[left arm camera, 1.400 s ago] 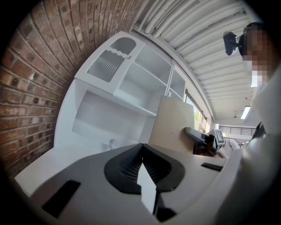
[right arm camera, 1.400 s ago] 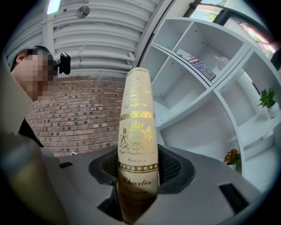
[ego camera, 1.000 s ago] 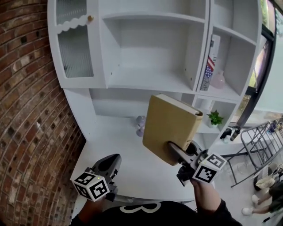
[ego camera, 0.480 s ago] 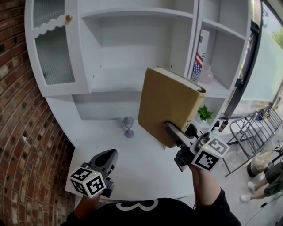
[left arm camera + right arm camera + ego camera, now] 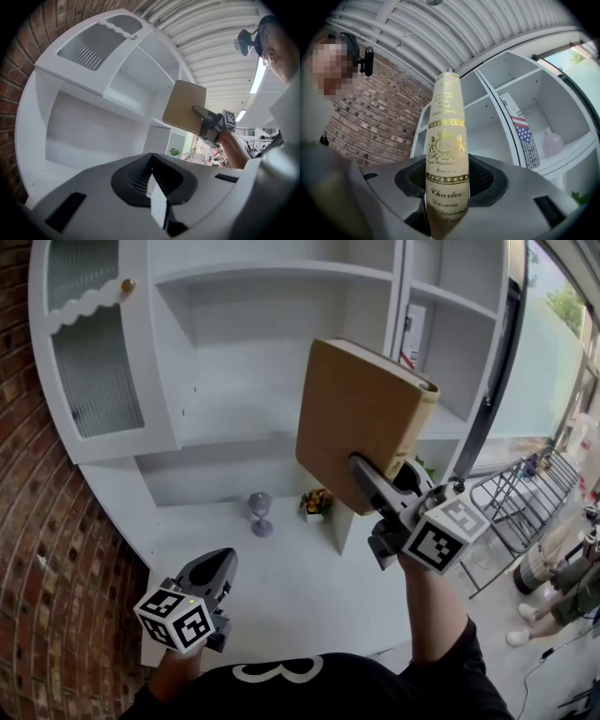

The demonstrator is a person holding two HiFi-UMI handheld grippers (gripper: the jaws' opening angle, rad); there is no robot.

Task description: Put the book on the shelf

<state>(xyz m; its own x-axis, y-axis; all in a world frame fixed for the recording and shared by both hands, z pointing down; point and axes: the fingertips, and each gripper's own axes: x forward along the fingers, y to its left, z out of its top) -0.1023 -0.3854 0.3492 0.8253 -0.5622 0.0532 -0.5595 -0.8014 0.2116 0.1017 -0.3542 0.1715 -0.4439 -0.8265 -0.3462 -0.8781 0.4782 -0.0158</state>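
On the white surface stand a goblet and a flower pot; our right gripper, clamped on the book, has raised it higher before the shelf, our left gripper pressed together, empty.

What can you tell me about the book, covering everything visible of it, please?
The book is a thick hardback with plain tan covers and pale page edges. Its spine bears gold ornaments, a crest and lettering that includes "Charles Darwin". It is closed and held in the air roughly upright, a little tilted, in front of the white shelf without touching it. Only the right gripper touches it, with its jaws clamped on both covers near a bottom corner.
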